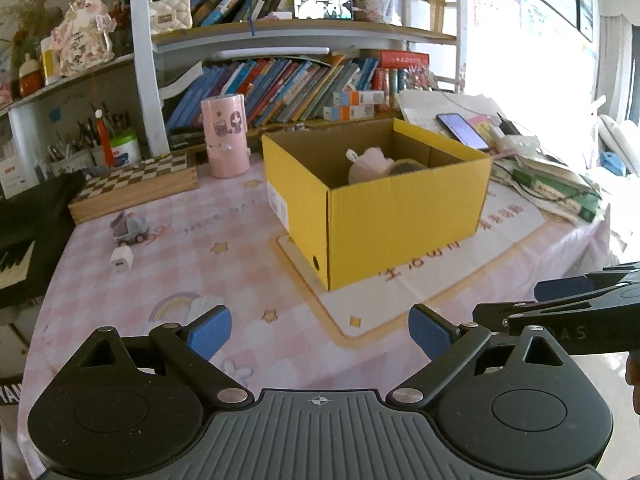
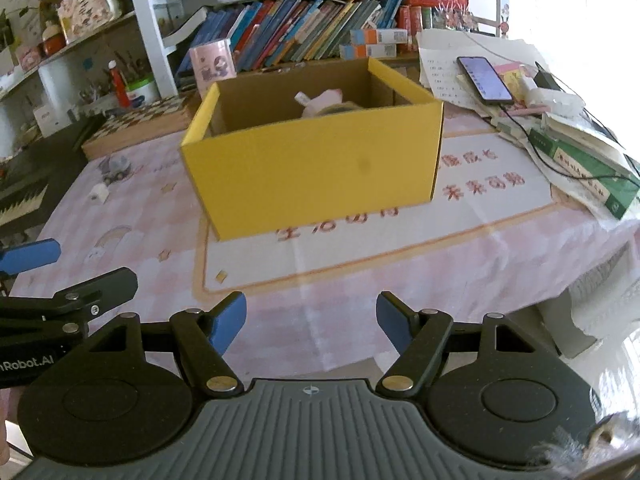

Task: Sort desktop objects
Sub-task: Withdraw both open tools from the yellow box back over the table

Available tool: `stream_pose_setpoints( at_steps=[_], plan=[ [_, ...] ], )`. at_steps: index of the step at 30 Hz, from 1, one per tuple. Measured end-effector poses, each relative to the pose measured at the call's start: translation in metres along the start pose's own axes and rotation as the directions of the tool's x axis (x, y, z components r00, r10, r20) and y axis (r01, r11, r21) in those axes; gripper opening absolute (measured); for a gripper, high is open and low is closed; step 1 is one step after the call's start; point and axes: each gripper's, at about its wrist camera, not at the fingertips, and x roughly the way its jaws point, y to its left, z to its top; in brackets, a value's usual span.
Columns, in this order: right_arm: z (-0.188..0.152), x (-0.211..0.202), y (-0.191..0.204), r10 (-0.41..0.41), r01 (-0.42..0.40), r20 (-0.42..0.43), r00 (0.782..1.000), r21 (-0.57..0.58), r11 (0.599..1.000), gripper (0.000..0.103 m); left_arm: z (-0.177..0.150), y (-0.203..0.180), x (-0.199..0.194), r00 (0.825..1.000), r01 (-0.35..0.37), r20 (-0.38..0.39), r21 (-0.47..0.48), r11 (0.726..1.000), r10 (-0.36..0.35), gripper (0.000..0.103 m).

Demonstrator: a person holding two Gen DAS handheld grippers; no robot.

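A yellow cardboard box (image 1: 400, 220) (image 2: 312, 172) stands open in the middle of the pink checked tablecloth, with a pink plush item (image 1: 370, 164) (image 2: 320, 102) and a dark roll inside it. A small grey toy truck (image 1: 129, 229) (image 2: 115, 169) and a white charger cube (image 1: 121, 260) (image 2: 98, 193) lie on the cloth left of the box. My left gripper (image 1: 320, 332) hovers open over the near edge of the table, nothing between its blue pads. My right gripper (image 2: 311, 322) is also open and empty, just to its right.
A wooden chessboard box (image 1: 132, 184) and a pink cylinder (image 1: 225, 136) stand behind the toys. A keyboard (image 1: 24, 240) lies at the left edge. A phone (image 1: 462, 130) (image 2: 484, 80), papers and green books (image 2: 584, 168) pile up at the right. Bookshelves fill the back.
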Motion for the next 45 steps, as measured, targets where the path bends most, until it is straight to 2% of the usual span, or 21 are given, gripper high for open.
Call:
stream_pose_setpoints(
  at_steps=[10,18,28,36,45],
  plan=[
    [-0.035,-0.019,0.035,0.006,-0.005,-0.024,1.0,0.01,1.0,0.071,-0.025,0.018,-0.028,1.0,0.006,-0.02,0.017,1.0,-0.006,0.097],
    [-0.051,-0.023,0.065,0.039,-0.039,-0.036,0.999,-0.01,0.999,0.071,-0.041,0.039,-0.046,0.999,-0.027,-0.026,0.01,1.0,0.027,0.097],
    [-0.05,-0.016,0.107,0.102,-0.105,-0.043,0.994,-0.082,0.991,0.071,-0.054,0.074,-0.066,0.994,-0.108,-0.019,-0.05,0.993,0.107,0.097],
    [-0.046,-0.011,0.145,0.161,-0.167,-0.049,0.986,-0.18,0.969,0.071,-0.065,0.106,-0.082,0.982,-0.186,-0.012,-0.13,0.974,0.186,0.097],
    [-0.045,-0.008,0.173,0.19,-0.197,-0.054,0.98,-0.238,0.951,0.071,-0.073,0.128,-0.093,0.974,-0.224,-0.01,-0.178,0.958,0.226,0.097]
  ],
)
